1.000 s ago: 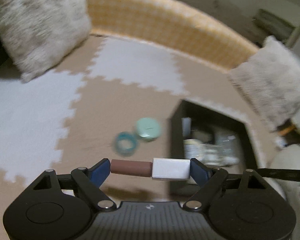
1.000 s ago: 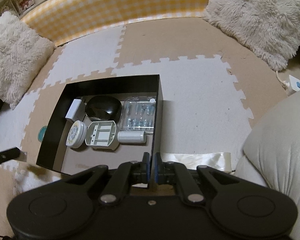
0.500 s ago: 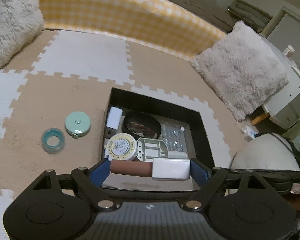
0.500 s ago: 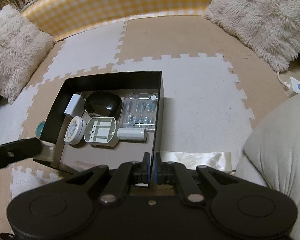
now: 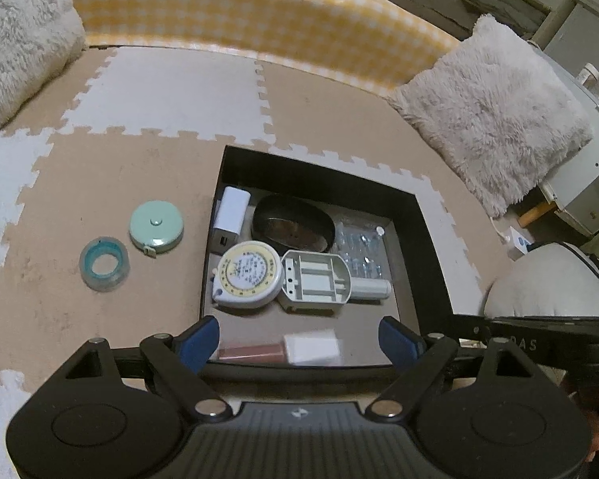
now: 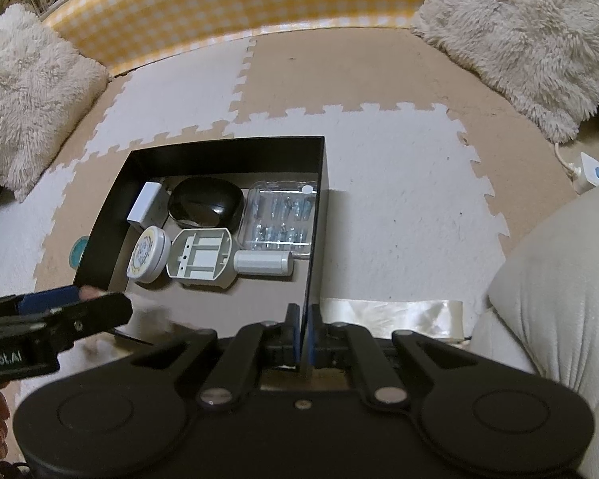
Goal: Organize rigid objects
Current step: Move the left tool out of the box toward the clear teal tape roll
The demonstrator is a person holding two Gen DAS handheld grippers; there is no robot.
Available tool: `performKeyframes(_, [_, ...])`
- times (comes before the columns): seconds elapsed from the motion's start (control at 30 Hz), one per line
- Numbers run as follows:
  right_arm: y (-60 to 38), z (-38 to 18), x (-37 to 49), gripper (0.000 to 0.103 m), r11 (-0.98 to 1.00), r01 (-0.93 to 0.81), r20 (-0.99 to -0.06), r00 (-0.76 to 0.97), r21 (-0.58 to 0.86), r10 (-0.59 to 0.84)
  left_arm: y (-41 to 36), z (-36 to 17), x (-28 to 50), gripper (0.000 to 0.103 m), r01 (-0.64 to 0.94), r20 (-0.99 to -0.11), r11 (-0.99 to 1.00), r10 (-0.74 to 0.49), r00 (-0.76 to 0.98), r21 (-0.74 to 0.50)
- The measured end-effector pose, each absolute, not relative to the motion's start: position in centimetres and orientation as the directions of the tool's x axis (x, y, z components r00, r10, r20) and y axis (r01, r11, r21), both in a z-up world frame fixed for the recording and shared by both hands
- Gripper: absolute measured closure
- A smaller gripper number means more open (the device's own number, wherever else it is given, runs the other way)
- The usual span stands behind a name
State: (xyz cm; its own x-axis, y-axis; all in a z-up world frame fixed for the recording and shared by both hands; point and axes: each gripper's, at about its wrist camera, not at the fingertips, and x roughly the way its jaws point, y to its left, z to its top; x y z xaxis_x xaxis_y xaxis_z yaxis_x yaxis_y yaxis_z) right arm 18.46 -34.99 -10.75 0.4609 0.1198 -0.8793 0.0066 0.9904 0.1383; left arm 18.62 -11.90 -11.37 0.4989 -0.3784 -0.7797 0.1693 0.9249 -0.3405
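A black box (image 5: 429, 239) sits on the foam mat and holds several items: a white charger (image 5: 232, 209), a black oval case (image 5: 293, 228), a round yellow-white tape measure (image 5: 248, 273), a grey plastic part (image 5: 315, 281) and a clear blister pack (image 5: 359, 245). My left gripper (image 5: 298, 341) is open over the box's near end. A brown-and-white lipstick tube (image 5: 279, 350) lies blurred below it, free of the fingers. My right gripper (image 6: 302, 333) is shut on the box's right wall (image 6: 315, 223).
A mint round tape measure (image 5: 156, 226) and a teal tape roll (image 5: 104, 263) lie on the mat left of the box. Fluffy cushions (image 5: 491, 107) and a yellow checked bolster (image 5: 235, 12) border the mat. A pale cushion (image 6: 559, 299) is at the right.
My left gripper swung right over the box and opened. The lipstick tube left its fingers and dropped into the box's near end. My right gripper kept its hold on the box wall.
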Motion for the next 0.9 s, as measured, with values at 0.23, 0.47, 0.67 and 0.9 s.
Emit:
performKeyframes(0.23, [-35.1,-10.8,18.4,0.099,0.99,0.006,-0.881,0.457,0.141,0.123,-12.5,-10.8,17.6,0.01,0.213,-0.777,0.931,-0.366,0.512,-0.298])
performKeyframes(0.47, [-35.0,-10.9,18.4,0.099,0.99,0.006,-0.881,0.457,0.143,0.124,-12.8,-10.4,16.9,0.007,0.247,-0.781,0.931,-0.362,0.51,-0.271])
performKeyframes(0.67, [-35.0,-10.9,18.4,0.099,0.99,0.006,-0.881,0.457,0.142,0.124,-13.0,-10.0,16.3,0.005,0.264,-0.778,0.93,-0.359,0.516,-0.254])
performKeyframes(0.9, [-35.0,-10.9,18.4,0.099,0.99,0.006,-0.881,0.457,0.143,0.124,-12.5,-9.2,16.2,0.0,0.267,-0.763,0.933,-0.353,0.541,-0.242])
